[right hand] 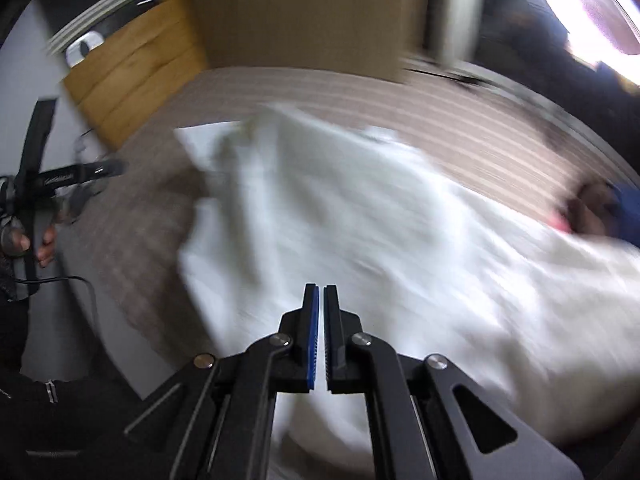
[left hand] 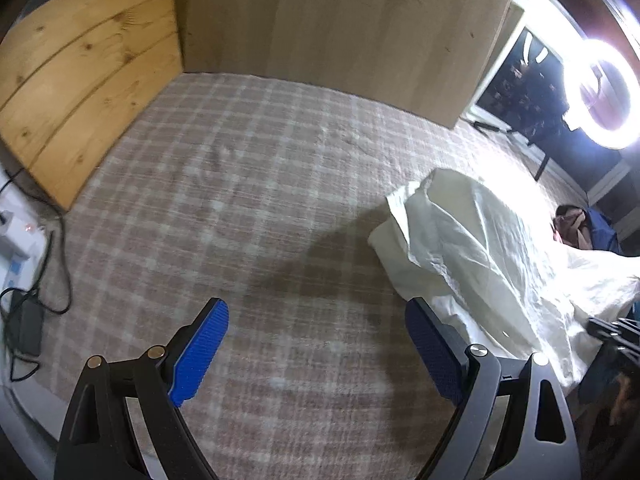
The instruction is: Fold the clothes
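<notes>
The work surface is a bed covered with a plaid sheet [left hand: 248,184] in pale brown and off-white checks. A light wooden panel [left hand: 344,24] stands along its far edge, and a knotty plank board [left hand: 80,76] closes the far left corner. At the left edge of the bed, cables and a dark power adapter [left hand: 26,326] lie beside a white box [left hand: 12,220]. At the far right, a lit ring lamp [left hand: 604,94] stands in front of a dark window.

The white garment [left hand: 480,256] lies crumpled on the right half of the sheet, partly raised into a loose ridge; its near edge reaches just beside the right finger of the left gripper [left hand: 316,328]. A crumpled dark blue item [left hand: 596,228] lies past the garment at the right edge.

Left gripper: jaws released and spread wide, with only plaid sheet between the blue pads [left hand: 202,354].

Right gripper [right hand: 321,292]: jaws clenched, pads nearly together, with nothing visible between them. It hangs above the near part of the garment [right hand: 360,220]; this view is motion-blurred. The person's hand [right hand: 44,246] on the left gripper's handle shows at the left edge.
</notes>
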The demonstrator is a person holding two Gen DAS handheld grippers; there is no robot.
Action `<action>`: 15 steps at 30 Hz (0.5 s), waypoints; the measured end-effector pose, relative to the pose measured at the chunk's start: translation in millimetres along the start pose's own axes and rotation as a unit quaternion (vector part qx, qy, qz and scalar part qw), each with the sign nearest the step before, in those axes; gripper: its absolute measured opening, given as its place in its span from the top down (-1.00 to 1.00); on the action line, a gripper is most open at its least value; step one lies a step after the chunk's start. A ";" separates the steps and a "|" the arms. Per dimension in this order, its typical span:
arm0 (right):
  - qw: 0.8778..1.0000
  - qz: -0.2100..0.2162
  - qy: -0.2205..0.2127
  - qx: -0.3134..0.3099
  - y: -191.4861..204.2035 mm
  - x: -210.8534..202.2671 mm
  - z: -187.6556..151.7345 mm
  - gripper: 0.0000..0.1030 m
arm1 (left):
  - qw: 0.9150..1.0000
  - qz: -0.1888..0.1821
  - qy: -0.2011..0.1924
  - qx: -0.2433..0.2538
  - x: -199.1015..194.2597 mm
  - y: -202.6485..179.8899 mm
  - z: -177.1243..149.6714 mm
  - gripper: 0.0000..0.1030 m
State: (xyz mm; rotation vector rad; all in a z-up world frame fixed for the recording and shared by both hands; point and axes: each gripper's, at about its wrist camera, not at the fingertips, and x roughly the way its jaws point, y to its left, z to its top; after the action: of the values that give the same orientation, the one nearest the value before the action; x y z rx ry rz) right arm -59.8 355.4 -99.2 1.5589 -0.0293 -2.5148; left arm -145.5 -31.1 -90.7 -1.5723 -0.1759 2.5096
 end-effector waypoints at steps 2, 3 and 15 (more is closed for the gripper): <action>0.999 -0.006 -0.002 0.034 -14.2 -10.2 -12.2 0.93 | 1.000 -0.010 0.007 0.005 7.5 -6.9 2.3 -0.75; 0.999 -0.004 -0.003 0.036 -11.2 -10.5 -13.7 0.92 | 1.000 -0.015 0.009 0.006 9.8 -9.9 3.7 -0.75; 0.993 0.076 0.047 -0.079 99.6 125.9 69.3 0.51 | 1.000 -0.010 -0.002 -0.003 -8.0 -3.3 -3.9 -0.75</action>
State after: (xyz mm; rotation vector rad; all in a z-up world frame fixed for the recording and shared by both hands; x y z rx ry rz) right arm -161.6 231.3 -168.5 1.5473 0.0611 -2.2677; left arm -138.2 -29.5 -84.6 -1.5599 -0.1988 2.4987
